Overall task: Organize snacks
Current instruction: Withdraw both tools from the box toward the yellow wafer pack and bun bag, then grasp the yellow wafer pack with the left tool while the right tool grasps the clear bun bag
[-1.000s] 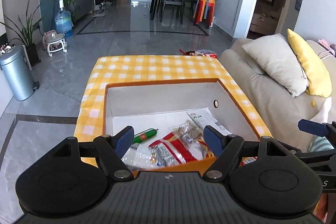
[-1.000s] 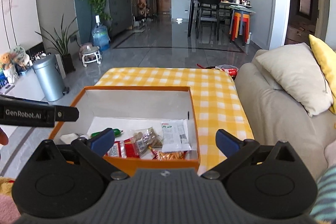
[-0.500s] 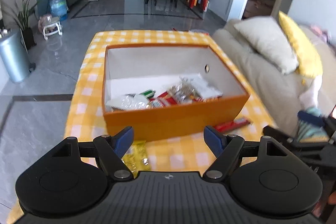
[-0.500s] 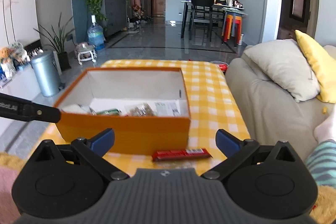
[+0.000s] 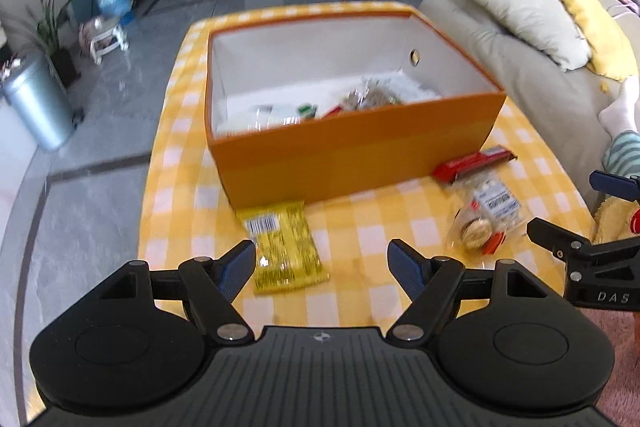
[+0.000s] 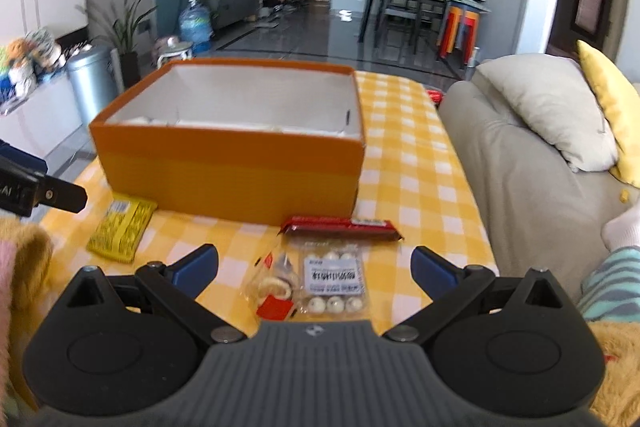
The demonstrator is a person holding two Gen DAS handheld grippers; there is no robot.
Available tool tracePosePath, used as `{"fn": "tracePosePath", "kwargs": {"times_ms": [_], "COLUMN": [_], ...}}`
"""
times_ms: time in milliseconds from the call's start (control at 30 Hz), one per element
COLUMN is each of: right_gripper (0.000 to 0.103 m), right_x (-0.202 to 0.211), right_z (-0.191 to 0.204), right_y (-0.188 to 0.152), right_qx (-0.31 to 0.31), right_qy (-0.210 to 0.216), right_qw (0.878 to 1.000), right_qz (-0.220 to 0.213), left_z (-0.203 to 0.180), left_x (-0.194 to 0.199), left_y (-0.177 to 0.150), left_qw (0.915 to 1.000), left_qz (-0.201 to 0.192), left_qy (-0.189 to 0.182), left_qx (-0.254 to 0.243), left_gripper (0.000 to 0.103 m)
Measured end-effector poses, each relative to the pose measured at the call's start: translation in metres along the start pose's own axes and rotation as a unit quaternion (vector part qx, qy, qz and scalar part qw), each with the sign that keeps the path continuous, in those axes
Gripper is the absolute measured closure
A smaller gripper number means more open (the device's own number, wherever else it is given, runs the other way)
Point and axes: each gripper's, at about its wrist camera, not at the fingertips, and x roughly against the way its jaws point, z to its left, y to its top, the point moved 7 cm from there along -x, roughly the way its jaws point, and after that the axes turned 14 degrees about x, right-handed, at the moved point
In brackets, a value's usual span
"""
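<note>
Left tool (image 5: 321, 267): jaws closing, nothing between them, lower centre. Yellow packet (image 5: 284, 247) just above. Orange box (image 5: 352, 151) mid-frame, on checked table (image 5: 360, 227). Red bar (image 5: 472, 163), clear pouch (image 5: 488, 215) right.

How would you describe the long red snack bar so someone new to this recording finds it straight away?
Start at the orange box on the yellow checked tablecloth. Just in front of its near right corner lies the red snack bar, flat on the cloth. It is the only long, thin, dark red wrapper; the clear packet of white balls beside it is see-through, and the yellow packet lies far left.
</note>
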Motion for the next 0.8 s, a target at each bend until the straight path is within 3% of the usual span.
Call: {"fn": "tracePosePath", "kwargs": {"times_ms": [233, 400, 667, 800], "right_gripper": [0.004, 0.006, 0.038, 0.040], "right_x": [-0.016, -0.025, -0.048, -0.060], "right_z": [0.010, 0.014, 0.027, 0.033], "right_y": [-0.008, -0.009, -0.011, -0.012], "right_qx": [-0.007, -0.005, 0.004, 0.002], "right_qy": [0.042, 0.042, 0.069, 0.078], "right_qw": [0.999, 0.999, 0.997, 0.996], "right_qz": [0.008, 0.009, 0.029, 0.039], "left_z": [0.002, 0.007, 0.014, 0.019], "left_x": [-0.012, -0.022, -0.047, -0.059], "left_y": [-0.010, -0.009, -0.006, -0.004], "left_qw": [0.9998, 0.9991, 0.9970, 0.9956], "left_qz": [0.013, 0.020, 0.032, 0.039], "left_qy": [0.007, 0.009, 0.033, 0.041], "left_qx": [0.009, 0.036, 0.062, 0.074], "left_gripper": [0.017, 0.018, 0.018, 0.018]}}
